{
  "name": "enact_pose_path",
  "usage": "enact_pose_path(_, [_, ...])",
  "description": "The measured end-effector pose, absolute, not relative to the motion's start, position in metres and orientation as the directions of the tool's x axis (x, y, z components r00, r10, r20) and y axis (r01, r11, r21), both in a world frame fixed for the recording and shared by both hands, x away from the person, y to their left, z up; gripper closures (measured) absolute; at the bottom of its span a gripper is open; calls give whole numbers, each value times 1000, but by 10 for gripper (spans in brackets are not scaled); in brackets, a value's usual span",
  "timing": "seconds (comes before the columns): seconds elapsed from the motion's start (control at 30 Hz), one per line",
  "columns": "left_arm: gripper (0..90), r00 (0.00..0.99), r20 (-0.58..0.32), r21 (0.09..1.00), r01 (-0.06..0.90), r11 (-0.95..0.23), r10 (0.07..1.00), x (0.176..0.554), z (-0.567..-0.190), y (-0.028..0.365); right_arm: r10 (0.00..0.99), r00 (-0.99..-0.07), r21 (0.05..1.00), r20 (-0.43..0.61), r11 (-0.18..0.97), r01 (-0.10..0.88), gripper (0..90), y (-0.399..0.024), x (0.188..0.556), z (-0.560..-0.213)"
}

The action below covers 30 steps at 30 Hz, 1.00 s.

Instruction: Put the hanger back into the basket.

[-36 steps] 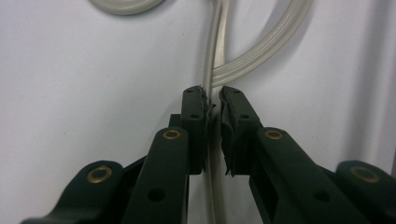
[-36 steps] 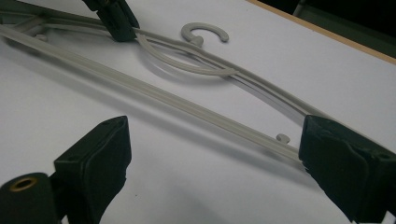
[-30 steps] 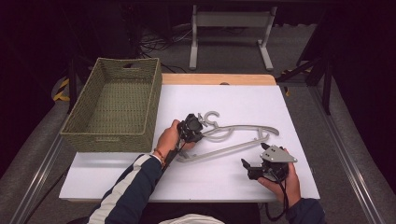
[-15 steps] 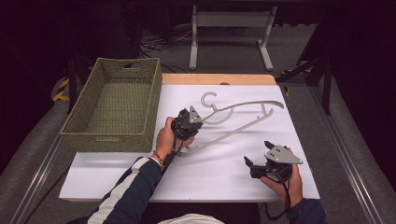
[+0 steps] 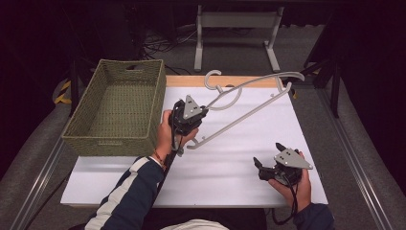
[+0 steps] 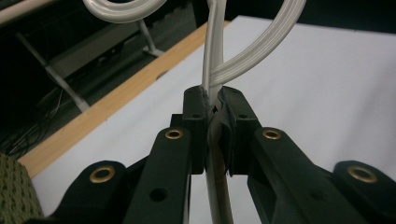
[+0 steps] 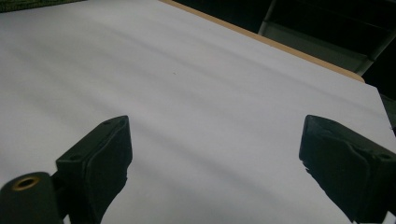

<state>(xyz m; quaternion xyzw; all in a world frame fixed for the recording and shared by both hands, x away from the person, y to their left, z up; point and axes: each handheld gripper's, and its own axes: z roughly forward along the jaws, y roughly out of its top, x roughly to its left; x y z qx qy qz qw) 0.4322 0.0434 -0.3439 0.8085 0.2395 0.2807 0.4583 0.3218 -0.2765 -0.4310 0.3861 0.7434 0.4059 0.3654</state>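
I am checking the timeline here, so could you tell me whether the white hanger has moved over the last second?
Yes. The white hanger, clamped in the left gripper, has swung toward the table's far wooden edge, and its hook now overhangs that edge.

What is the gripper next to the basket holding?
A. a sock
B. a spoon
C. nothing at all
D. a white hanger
D: the left gripper, just right of the green basket, is shut on a white hanger; in the left gripper view its jaws pinch the hanger's thin arm.
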Motion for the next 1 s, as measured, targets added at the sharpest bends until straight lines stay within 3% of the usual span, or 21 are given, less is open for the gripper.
enact_pose_path(0.5, [817, 692, 209, 922, 97, -375, 692, 413, -290, 101, 869, -434, 881, -237, 380, 281, 104, -275, 323, -433])
enact_pose_path(1.0, [817, 605, 180, 927, 160, -340, 775, 425, -289, 164, 878, -425, 888, -221, 362, 285, 106, -276, 325, -434])
